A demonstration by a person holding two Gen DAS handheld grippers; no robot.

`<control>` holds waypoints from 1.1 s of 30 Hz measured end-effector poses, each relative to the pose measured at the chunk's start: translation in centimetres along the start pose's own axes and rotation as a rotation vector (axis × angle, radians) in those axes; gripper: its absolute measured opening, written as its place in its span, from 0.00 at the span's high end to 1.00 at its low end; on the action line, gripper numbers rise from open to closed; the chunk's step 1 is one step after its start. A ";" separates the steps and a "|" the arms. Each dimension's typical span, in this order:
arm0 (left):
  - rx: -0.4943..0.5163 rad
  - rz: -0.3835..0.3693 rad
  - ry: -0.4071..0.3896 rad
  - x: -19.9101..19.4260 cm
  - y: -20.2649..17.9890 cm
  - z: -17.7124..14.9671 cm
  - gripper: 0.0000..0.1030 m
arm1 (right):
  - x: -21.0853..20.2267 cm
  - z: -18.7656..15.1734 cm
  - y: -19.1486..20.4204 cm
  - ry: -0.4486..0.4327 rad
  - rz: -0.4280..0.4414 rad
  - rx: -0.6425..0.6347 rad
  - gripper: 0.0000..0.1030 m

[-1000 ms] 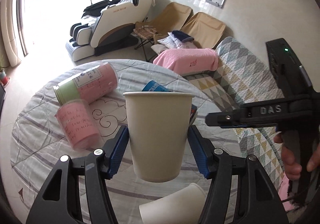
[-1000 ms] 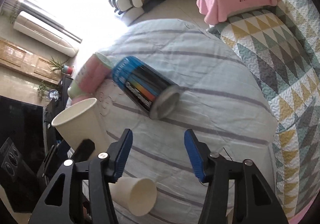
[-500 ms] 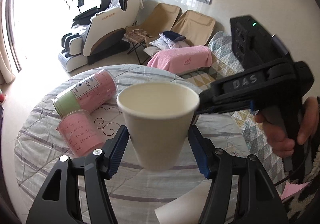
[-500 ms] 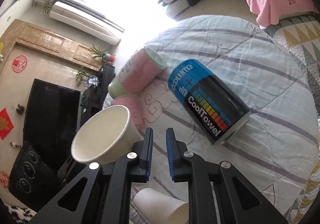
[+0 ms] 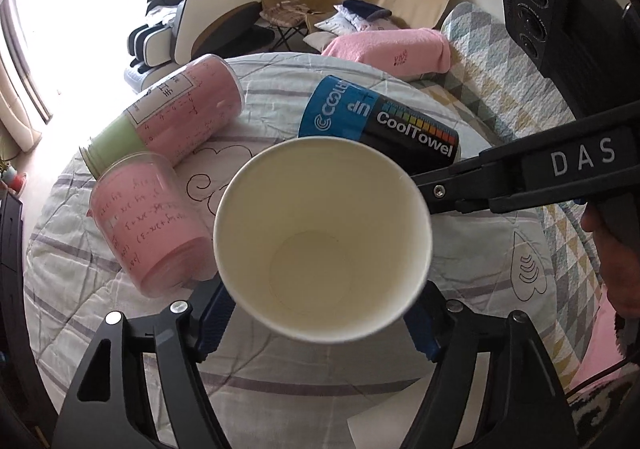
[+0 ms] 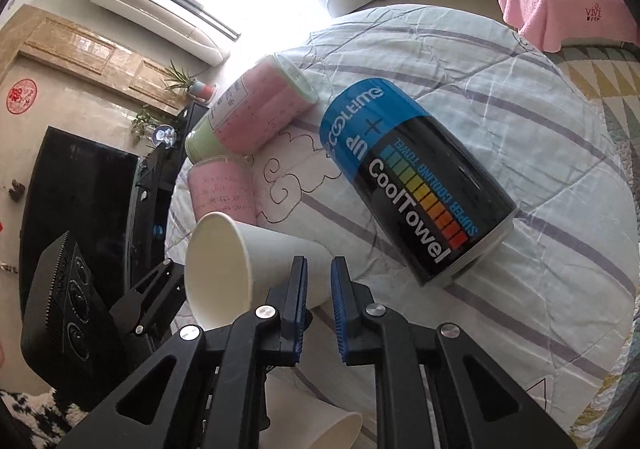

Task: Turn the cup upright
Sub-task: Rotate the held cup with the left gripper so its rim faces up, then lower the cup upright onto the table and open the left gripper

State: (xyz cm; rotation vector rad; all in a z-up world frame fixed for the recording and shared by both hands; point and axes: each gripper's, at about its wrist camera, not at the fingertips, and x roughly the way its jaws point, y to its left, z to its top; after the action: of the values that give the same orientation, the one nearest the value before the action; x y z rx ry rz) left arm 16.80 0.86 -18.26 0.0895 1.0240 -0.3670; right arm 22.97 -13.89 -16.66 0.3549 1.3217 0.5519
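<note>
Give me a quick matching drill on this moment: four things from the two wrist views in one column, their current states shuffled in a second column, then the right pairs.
Things
1. white paper cup
2. blue and black CoolTowel can
3. right gripper
4. second white paper cup

States
A. on its side on the quilted cloth
B. fingers nearly together, nothing between them
C. clamped by the left gripper, mouth toward that camera
D. only partly in view at the bottom edge, behind the right gripper's fingers

Pairs: 1-C, 2-A, 3-B, 4-D
</note>
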 end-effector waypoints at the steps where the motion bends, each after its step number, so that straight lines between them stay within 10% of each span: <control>1: -0.003 0.003 0.003 0.0 0.0 -0.1 0.24 | 0.3 0.0 -0.1 0.010 -0.006 0.004 0.86; 13: -0.045 0.002 0.028 -1.3 0.9 0.4 0.10 | -2.0 -0.1 -1.3 -0.030 -0.030 0.094 0.85; 23: -0.082 0.077 -0.002 -6.9 0.4 1.4 0.04 | -8.6 -2.1 0.9 -0.184 -0.247 0.128 0.24; 33: -0.169 0.145 -0.123 -15.7 -1.3 1.7 0.00 | -15.1 -5.8 4.5 -0.311 -0.354 0.078 0.22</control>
State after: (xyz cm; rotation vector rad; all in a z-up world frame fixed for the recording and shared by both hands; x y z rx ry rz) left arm 10.40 3.26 -3.94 -0.0111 0.9168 -0.1515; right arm 14.35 -19.13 -3.31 0.2507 1.0732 0.1395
